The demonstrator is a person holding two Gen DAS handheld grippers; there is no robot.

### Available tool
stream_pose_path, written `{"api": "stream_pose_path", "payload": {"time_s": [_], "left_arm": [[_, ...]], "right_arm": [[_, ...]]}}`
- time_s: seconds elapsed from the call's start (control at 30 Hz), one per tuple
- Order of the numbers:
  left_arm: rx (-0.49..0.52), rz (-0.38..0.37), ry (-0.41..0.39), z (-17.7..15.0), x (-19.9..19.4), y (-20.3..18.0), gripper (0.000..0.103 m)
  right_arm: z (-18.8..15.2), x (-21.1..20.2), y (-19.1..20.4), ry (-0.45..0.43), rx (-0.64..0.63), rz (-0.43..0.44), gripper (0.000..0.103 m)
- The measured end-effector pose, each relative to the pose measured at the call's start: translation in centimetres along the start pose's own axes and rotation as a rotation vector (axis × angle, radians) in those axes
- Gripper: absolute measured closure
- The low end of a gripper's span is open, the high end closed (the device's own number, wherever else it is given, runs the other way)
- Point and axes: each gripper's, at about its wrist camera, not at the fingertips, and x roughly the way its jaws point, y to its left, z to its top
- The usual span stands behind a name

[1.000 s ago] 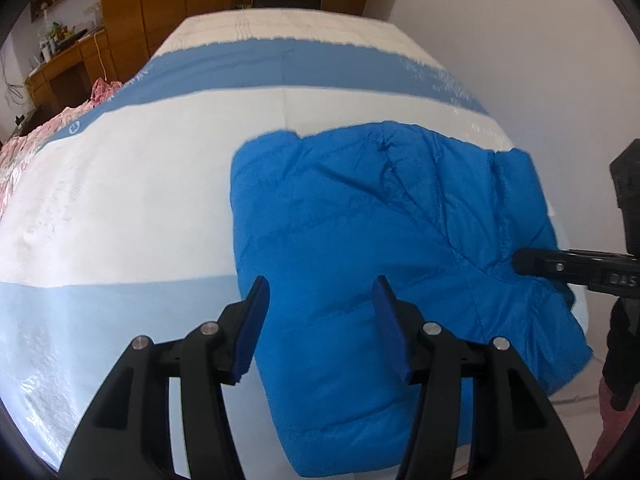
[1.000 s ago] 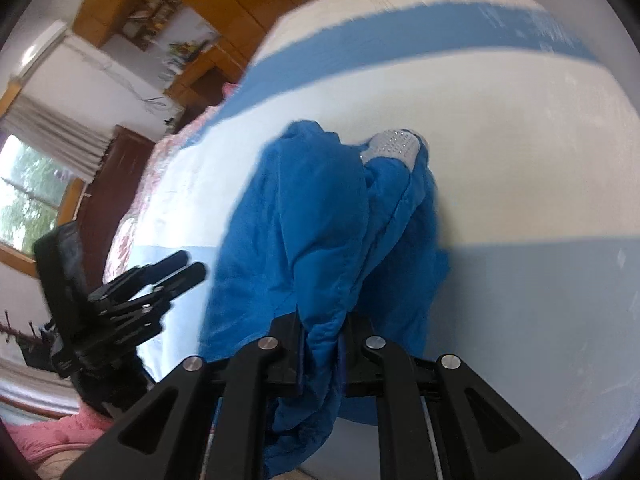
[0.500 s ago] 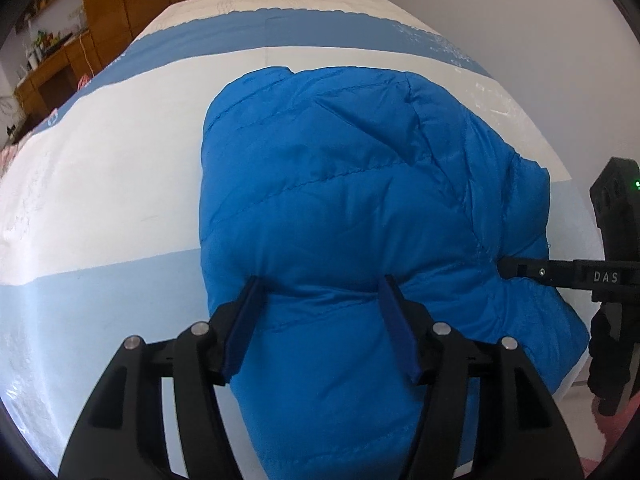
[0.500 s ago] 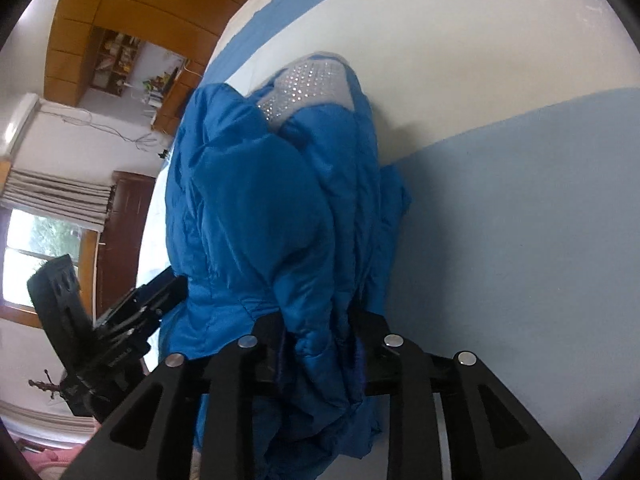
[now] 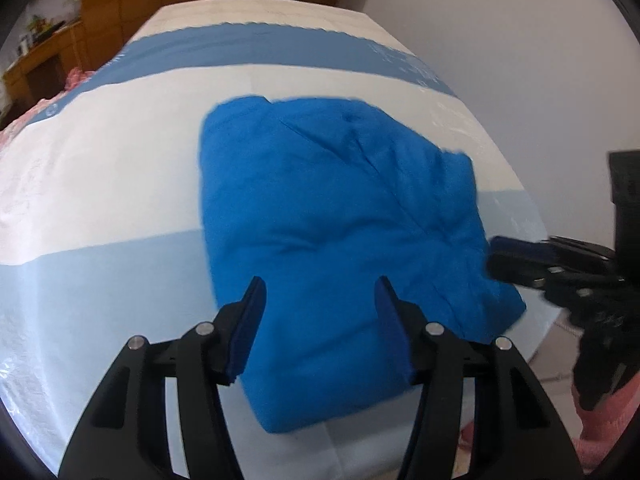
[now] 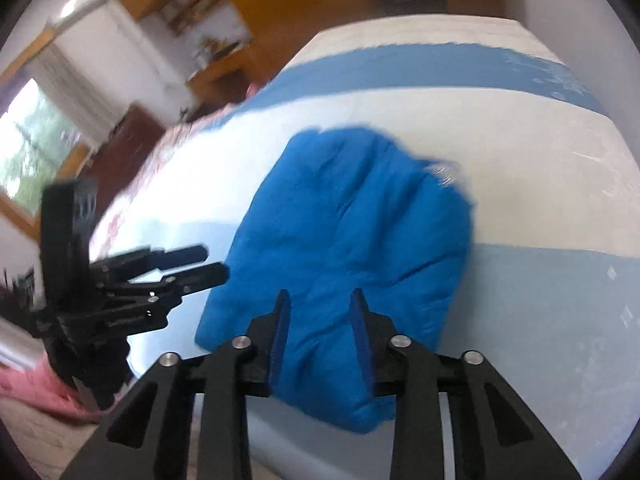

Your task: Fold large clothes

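— Looking it over, the bed (image 5: 120,168) with its blue and white striped cover takes up most of the room, and the blue padded jacket (image 5: 340,220) lies on it as a thick folded bundle near the closer edge.

— Are the claws on it?

— Neither. The left claw (image 5: 318,320) hangs over the near side of the bundle, its jaws closing a little with nothing pressed between them. The right claw (image 6: 318,316) stands parted over the other side, empty too.

— What could spoil it?

— My guess is the puffy filling: with nothing holding it down, the top layer may spring up and the fold slide open. The bundle also sits close to the bed's edge, so a careless nudge could tip a corner over.

— Anything in the way?

— Hardly. A pink cloth (image 5: 600,412) lies down by the floor, wooden cabinets (image 6: 280,4) stand at the far wall, and a window (image 6: 36,152) is off to one side, all well apart.
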Motion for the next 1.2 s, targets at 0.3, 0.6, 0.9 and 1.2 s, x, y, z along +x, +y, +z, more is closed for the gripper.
{"api": "stream_pose_path", "payload": {"time_s": [0.3, 0.6, 0.9, 1.2], "left_arm": [[0.056, -0.033, 0.084, -2.4, 3.1, -0.3, 0.049], [0.058, -0.020, 0.063, -2.8, 4.5, -0.1, 0.050], [-0.039, -0.040, -0.025, 4.4, 1.5, 3.0, 0.052], [-0.115, -0.061, 0.096, 11.0, 8.8, 3.1, 0.052]], "right_arm": [[-5.2, 4.5, -3.6, 0.128, 0.130, -0.014, 0.088], [-5.0, 5.1, -4.0, 0.147, 0.124, 0.005, 0.089], [3.1, 0.1, -1.4, -0.035, -0.003, -0.014, 0.081], [7.6, 5.8, -6.4, 0.014, 0.071, -0.069, 0.085]]}}
